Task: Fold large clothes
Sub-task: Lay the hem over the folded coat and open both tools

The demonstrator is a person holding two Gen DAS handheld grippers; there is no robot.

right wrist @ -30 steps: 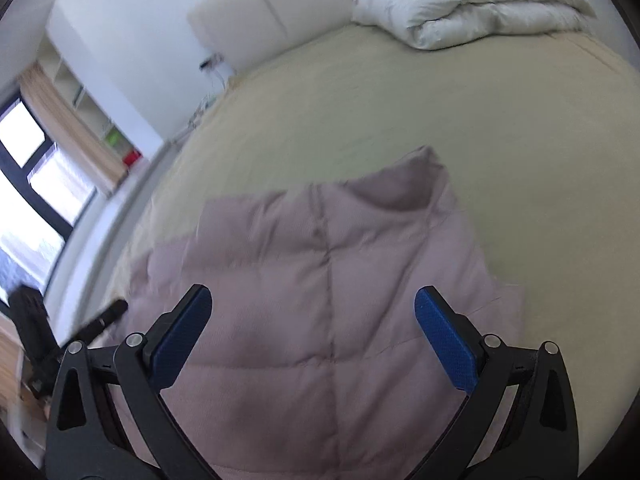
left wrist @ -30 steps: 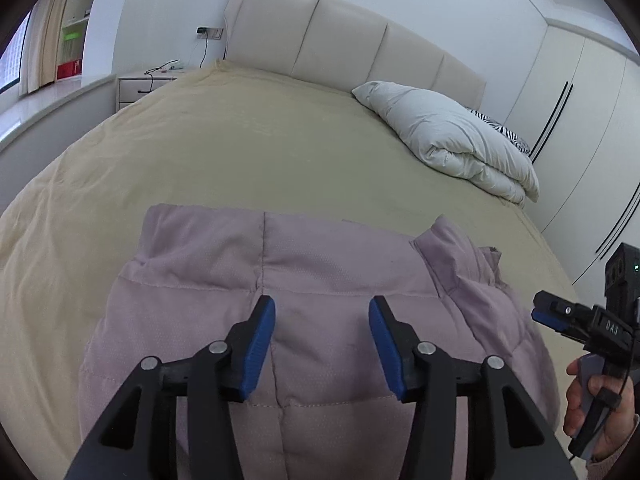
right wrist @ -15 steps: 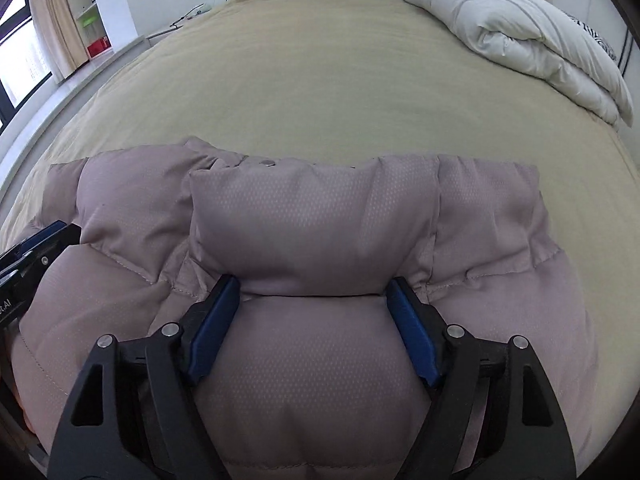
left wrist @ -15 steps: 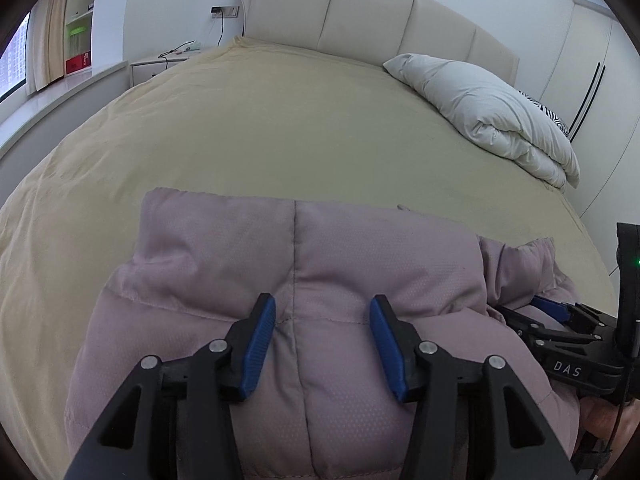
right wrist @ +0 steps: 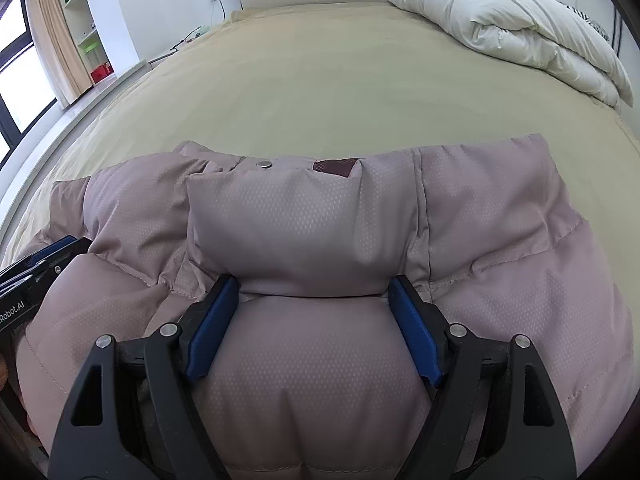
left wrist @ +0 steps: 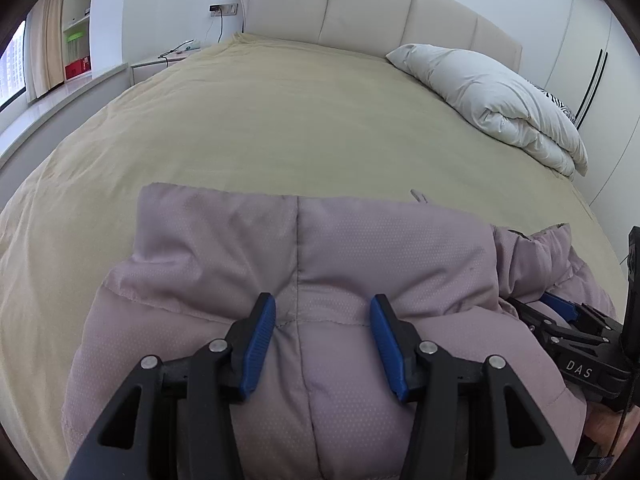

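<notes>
Two tongs press down on a mauve puffer jacket (left wrist: 360,248) lying at the near edge of the tan bed (left wrist: 280,128). Left tongs (left wrist: 322,322) stand partly parted, pads astride the jacket's centre seam, padding bulging between them. Right tongs (right wrist: 314,300) stand wider, straddling a folded-over panel. White duvet (right wrist: 516,28) lies near the headboard (left wrist: 360,12).

Support surface: bed (left wrist: 280,120) with a tan cover, smooth across most of its top.
Head end: cream padded headboard (left wrist: 360,4), upright behind the mattress.
On bed, near edge: mauve quilted jacket (left wrist: 360,248), partly folded over itself, snap and dark label visible at its far edge.
On bed, far right corner: folded white duvet (left wrist: 500,96), well apart from the jacket.
</notes>
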